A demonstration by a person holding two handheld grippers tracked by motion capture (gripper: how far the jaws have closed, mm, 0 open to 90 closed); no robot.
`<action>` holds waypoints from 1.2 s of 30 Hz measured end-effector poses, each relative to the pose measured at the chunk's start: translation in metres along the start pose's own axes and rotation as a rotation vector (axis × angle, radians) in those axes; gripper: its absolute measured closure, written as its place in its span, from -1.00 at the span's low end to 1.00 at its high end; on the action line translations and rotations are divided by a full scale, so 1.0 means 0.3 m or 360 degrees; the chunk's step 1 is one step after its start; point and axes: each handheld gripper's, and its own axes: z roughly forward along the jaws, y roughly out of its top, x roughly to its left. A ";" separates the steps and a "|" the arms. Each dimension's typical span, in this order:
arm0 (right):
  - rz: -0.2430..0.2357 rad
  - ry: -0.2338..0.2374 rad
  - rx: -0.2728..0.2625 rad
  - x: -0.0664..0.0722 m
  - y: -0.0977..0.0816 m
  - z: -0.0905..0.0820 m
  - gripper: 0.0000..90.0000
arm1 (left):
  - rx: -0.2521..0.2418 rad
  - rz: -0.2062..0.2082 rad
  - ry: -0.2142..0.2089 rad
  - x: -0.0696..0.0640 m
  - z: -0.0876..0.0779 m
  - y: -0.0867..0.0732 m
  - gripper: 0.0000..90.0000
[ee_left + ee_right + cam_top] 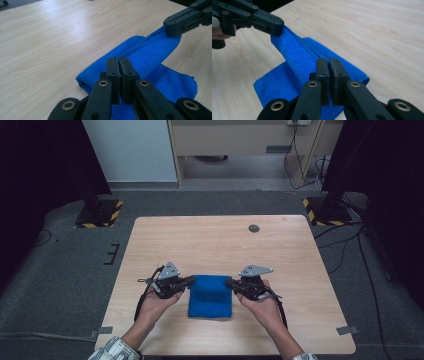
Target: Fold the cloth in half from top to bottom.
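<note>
Because the blue cloth [210, 295] is being folded, the left gripper [190, 280] at nine o'clock and the right gripper [229, 282] at three o'clock pinch its far corners tightly, lifting that edge.

From my feed the light wooden table [280, 245] sits on grey carpet [65, 270], black curtains [35, 165] either side of it, a pale cabinet [240, 140] behind it.
</note>
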 end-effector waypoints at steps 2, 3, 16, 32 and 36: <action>-0.0007 0.0002 0.0021 0.004 -0.016 0.008 0.92 | 0.0011 0.0001 -0.0005 -0.003 0.002 -0.006 0.93; -0.0012 0.0005 0.0032 0.005 -0.022 0.009 0.92 | 0.0013 0.0002 -0.0005 -0.004 0.002 -0.009 0.93; -0.0038 0.0007 0.0090 0.011 -0.066 0.019 0.91 | 0.0093 0.0024 -0.0030 -0.024 0.015 -0.061 0.91; -0.0039 0.0007 0.0131 0.018 -0.107 0.026 0.88 | 0.0180 0.0028 -0.0082 -0.043 0.028 -0.103 0.90; -0.0034 0.0019 0.0153 0.025 -0.125 0.029 0.87 | 0.0196 0.0037 -0.0072 -0.043 0.032 -0.112 0.85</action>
